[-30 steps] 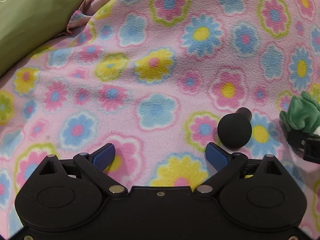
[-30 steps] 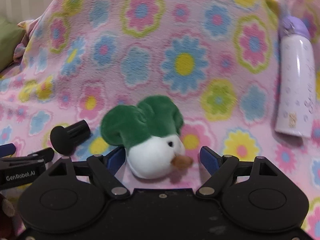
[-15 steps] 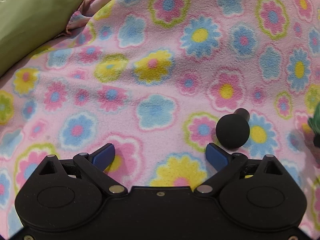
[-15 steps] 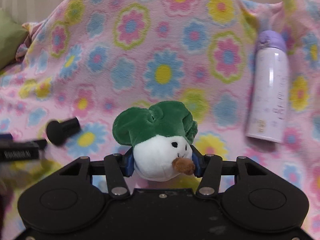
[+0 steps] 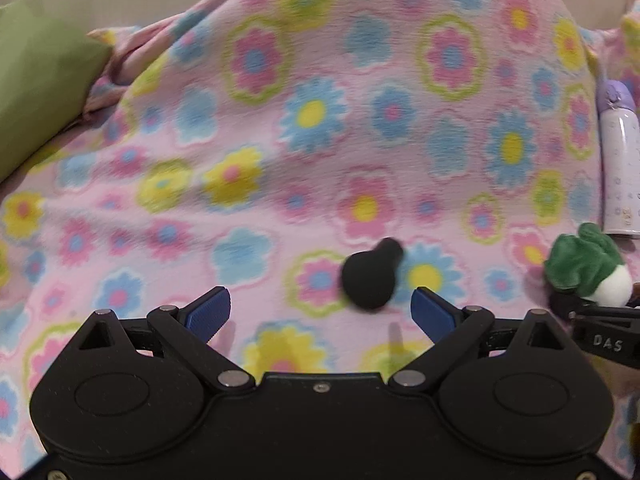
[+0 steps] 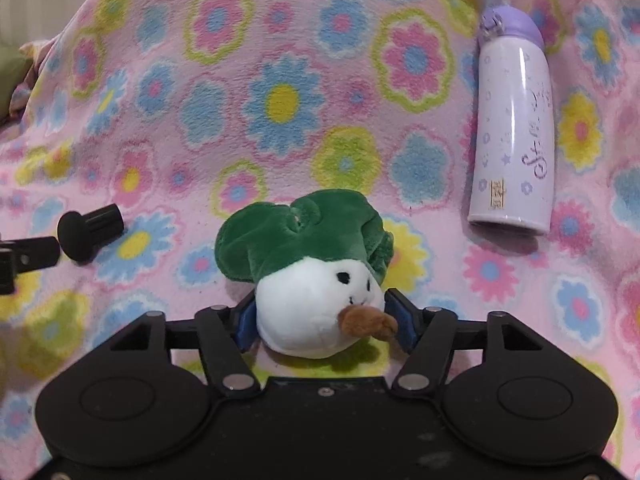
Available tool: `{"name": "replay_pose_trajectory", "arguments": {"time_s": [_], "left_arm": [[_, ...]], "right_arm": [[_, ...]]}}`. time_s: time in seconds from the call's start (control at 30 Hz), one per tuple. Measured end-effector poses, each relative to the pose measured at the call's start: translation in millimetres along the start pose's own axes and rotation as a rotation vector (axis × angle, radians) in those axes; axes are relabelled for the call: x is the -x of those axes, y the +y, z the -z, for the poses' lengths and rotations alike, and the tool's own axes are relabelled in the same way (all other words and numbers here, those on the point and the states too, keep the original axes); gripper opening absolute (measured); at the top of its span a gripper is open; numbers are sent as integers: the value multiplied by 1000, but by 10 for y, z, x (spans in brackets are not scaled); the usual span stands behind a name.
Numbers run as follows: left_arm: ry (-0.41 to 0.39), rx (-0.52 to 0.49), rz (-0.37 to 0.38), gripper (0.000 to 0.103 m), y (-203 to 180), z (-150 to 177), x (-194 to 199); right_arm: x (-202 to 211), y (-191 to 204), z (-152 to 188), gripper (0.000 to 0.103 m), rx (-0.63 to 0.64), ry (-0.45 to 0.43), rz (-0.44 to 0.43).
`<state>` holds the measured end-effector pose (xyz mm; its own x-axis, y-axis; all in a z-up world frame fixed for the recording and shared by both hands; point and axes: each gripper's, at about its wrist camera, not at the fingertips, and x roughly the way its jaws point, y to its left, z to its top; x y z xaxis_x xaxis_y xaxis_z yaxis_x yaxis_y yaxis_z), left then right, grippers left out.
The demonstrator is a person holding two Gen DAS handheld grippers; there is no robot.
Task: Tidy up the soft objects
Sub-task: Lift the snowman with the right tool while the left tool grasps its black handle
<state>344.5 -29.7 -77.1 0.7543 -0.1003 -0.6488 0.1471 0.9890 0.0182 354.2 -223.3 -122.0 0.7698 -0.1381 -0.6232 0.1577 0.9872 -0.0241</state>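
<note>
Plush (image 6: 316,280), a white head with green leafy top and brown nose, is lying on the flowered blanket (image 6: 280,100) between the blue pads of the right gripper (image 6: 322,322). Both pads are touching the white head, and the jaws are opening around it. In the left view the plush (image 5: 588,272) is showing at the right edge. Left gripper (image 5: 320,312) is hovering over the blanket with its jaws spread wide and nothing between them; a black knob (image 5: 370,280) is lying just ahead of its right pad. A lilac bottle (image 6: 512,128) is lying on its side, right of the plush and apart from it. A green cushion (image 5: 36,88) is sitting at the blanket's far left.
</note>
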Motion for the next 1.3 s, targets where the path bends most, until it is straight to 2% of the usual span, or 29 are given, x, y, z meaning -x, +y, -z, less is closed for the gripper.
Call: {"name": "replay_pose_trajectory", "arguments": {"time_s": [0.17,0.4,0.5,0.67,0.83,1.0,1.13,1.3], "left_arm": [[44,-35,-34,94,-183,-54,-200],[102,80,-100,94,-20,-65,-340],[104,123,-106,96,107,-83,-324],[77,102,-153,96,158,-132,-245],[104,130,-159,96,198,-114,-254],[150,214,-147,96,306,14,-217],[160,178,-152,94,272,89,-153],[145,98,-119,94,167,132,-113]], "right_arm": [[-5,8,8,69,5,1,0],[2,13,15,70,1,-1,-3],[-6,8,10,72,1,0,-9],[-12,8,8,73,0,1,-11],[-13,8,8,73,-1,0,-13],[-14,7,9,73,-1,-1,-14],[-14,7,10,74,-1,-2,-14],[-16,8,12,75,0,-3,-16]]}}
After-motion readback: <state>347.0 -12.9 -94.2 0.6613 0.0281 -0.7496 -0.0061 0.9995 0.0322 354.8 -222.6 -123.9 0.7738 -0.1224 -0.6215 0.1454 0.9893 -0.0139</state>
